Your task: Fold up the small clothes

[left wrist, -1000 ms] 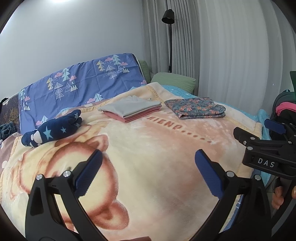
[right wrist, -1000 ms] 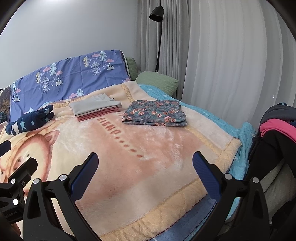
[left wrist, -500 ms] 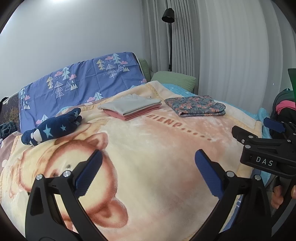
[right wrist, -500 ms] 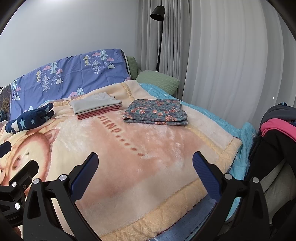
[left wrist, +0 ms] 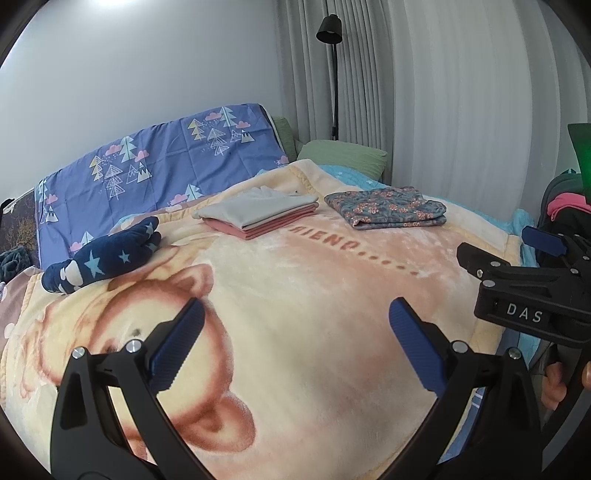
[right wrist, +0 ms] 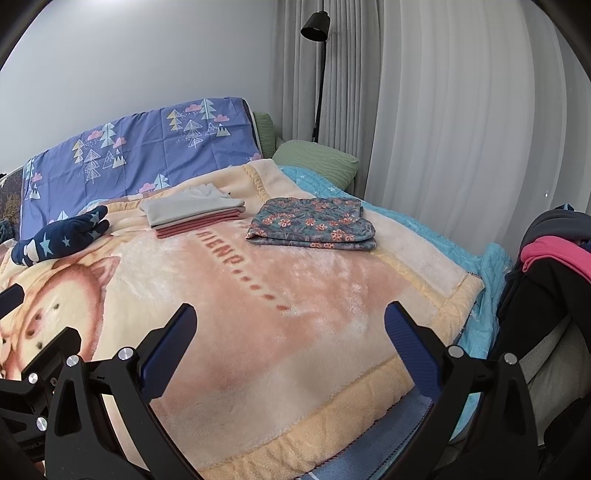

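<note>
A folded stack of grey and pink clothes (left wrist: pixel 258 214) (right wrist: pixel 194 213) lies far back on the bed. A folded floral garment (left wrist: pixel 386 210) (right wrist: pixel 312 223) lies to its right. A navy star-patterned piece (left wrist: pixel 101 260) (right wrist: pixel 61 240) lies unfolded at the left. My left gripper (left wrist: pixel 295 343) is open and empty above the bear blanket (left wrist: pixel 295 288). My right gripper (right wrist: pixel 290 341) is open and empty above the blanket (right wrist: pixel 277 295) near its front edge; it also shows in the left wrist view (left wrist: pixel 517 258).
A pile of dark and pink clothes (right wrist: pixel 554 266) sits on a chair at the right of the bed. A purple tree-print sheet (left wrist: pixel 155 166) covers the headboard. A green pillow (right wrist: pixel 317 160), a floor lamp (right wrist: pixel 314 33) and curtains stand behind.
Both grippers have shifted slightly, so the clothes sit a little higher and farther in view. Both stay open and empty.
</note>
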